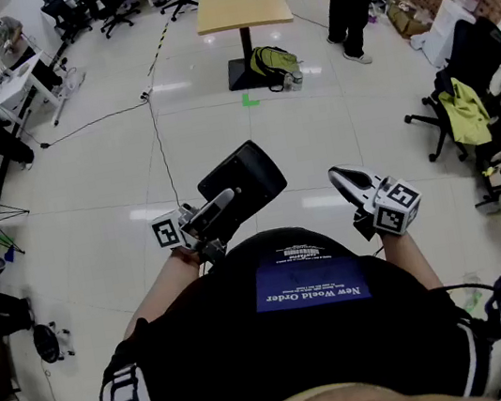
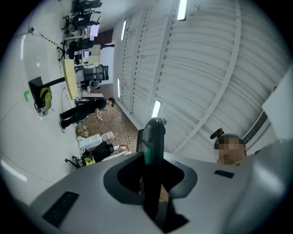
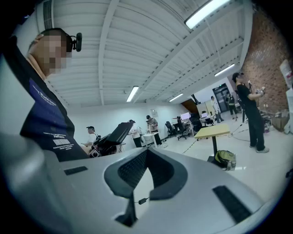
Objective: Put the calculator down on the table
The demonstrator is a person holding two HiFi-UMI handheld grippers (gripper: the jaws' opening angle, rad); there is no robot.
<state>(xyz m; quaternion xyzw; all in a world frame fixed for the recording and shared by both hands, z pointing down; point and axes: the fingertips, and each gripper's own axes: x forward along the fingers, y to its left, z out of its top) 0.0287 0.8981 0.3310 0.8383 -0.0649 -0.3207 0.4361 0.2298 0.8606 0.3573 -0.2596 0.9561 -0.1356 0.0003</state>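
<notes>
**Black calculator hanging in our left claw, far from the worktop**

We are holding the calculator in our left claw. The jaws are pinching it by one end, so it is sticking out ahead of us and tilting upward over the pale floor. Nothing of the putting-down is showing as done. The yellow-topped worktop is standing well apart, across the room. As we are judging it, the approach, the lowering and the release are all left. Our right claw is idling near the left one, its jaws only narrowly parted and gripping nothing. The calculator is showing as a flat, dark slab with rounded corners. Edge-on in the left gripper view it is looking thin, with a green strip along its side. We are not making out its keys in any view.
</notes>
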